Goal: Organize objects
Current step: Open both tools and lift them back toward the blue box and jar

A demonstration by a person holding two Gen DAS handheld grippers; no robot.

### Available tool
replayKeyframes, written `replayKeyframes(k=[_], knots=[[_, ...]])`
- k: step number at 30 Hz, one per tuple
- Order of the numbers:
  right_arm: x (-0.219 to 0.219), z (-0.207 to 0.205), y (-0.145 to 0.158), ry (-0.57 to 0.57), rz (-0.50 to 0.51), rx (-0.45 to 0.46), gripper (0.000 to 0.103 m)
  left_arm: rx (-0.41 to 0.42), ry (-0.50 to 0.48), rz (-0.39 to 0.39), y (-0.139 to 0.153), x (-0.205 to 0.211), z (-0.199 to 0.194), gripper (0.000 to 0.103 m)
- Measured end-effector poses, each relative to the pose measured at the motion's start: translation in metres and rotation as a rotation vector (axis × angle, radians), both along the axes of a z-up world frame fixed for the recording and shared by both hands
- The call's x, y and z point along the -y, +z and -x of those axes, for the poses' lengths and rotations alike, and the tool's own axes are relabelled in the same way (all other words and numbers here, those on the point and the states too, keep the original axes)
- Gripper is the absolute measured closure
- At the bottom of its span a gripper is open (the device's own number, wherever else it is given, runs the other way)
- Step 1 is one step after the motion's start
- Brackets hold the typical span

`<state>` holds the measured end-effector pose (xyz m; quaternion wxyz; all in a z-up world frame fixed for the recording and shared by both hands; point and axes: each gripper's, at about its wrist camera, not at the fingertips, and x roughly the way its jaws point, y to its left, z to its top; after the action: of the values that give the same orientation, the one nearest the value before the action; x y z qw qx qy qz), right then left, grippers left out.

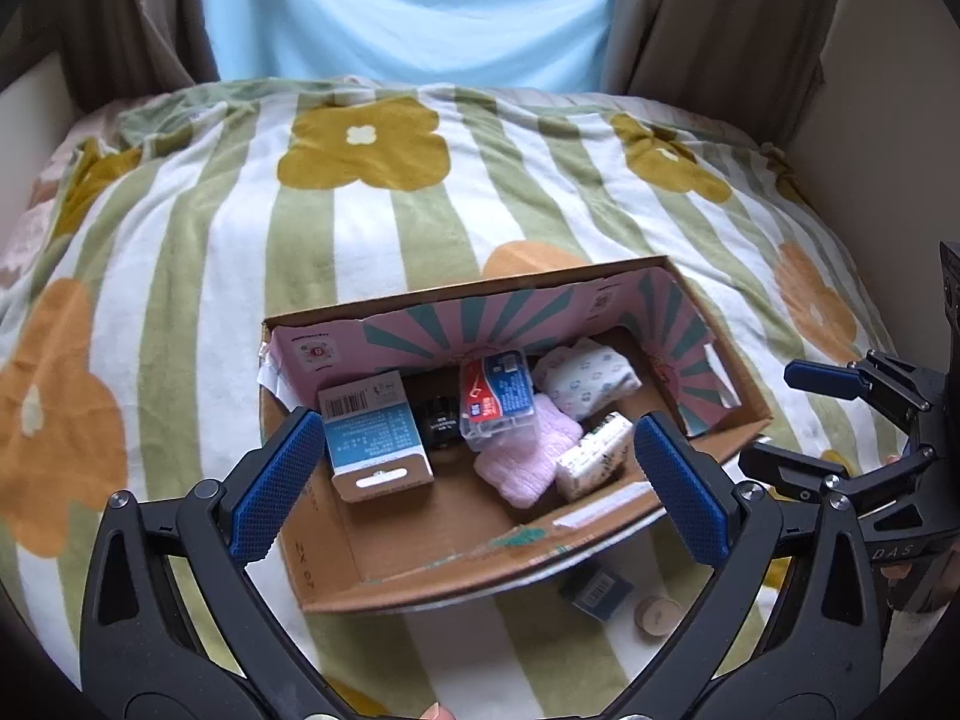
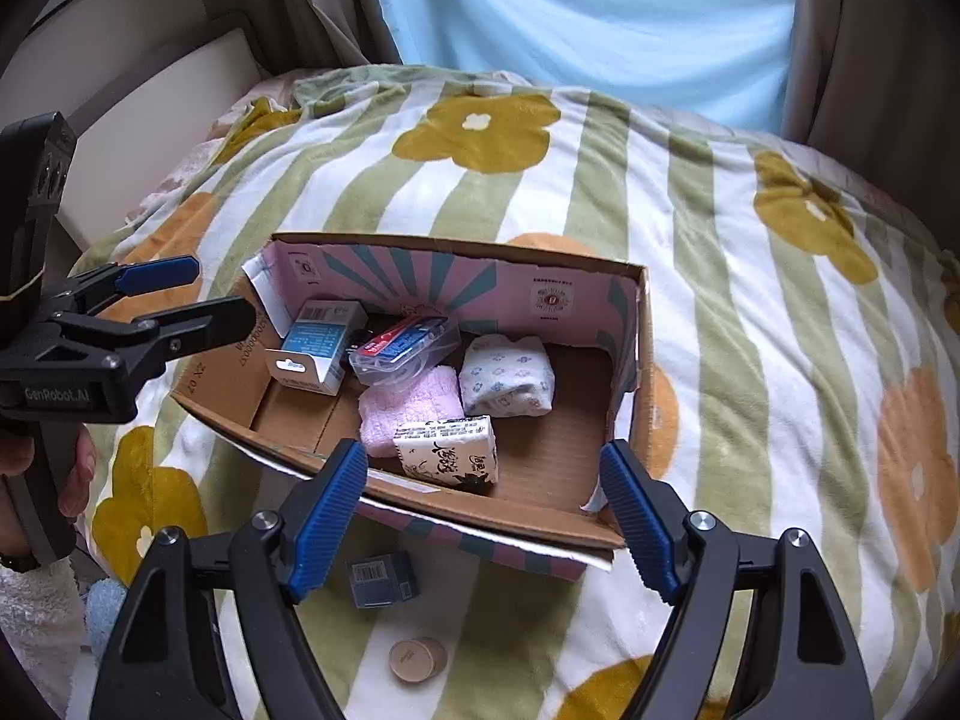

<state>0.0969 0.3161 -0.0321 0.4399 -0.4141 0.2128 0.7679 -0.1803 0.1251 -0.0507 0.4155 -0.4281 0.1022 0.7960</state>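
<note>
Both the left gripper (image 1: 474, 483) and right gripper (image 2: 483, 519) hung spread, empty. The near small dark box (image 2: 382, 580) outside the cardboard box (image 2: 641, 324) looked light, rigid; grip its flat sides.

Flowered blanket (image 2: 720, 276) bears cardboard box (image 2: 630, 414), dark carton (image 2: 381, 581), wooden disc (image 2: 417, 659).

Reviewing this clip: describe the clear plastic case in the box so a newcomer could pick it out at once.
On the flowered blanket stands an open cardboard box. Toward its back wall, the clear plastic case lies tilted across a pink towel, beside the blue-and-white carton. It alone is see-through, with a red-and-blue label.
</note>
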Motion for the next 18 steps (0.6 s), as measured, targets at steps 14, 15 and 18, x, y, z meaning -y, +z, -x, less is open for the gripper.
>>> replayKeyframes(k=[14,15,18], knots=[[0.068,-0.019,0.024,0.041,-0.079,-0.022,0.027,-0.072,-0.048,-0.032,0.029,0.035,-0.082,0.000],[0.073,-0.023,0.022,0.051,-0.081,-0.025,0.027,-0.073,-0.055,-0.026,0.025,0.039,-0.087,0.000],[0.086,-0.032,0.016,0.083,-0.091,-0.041,0.027,-0.111,-0.064,0.002,0.011,0.051,-0.104,0.000]])
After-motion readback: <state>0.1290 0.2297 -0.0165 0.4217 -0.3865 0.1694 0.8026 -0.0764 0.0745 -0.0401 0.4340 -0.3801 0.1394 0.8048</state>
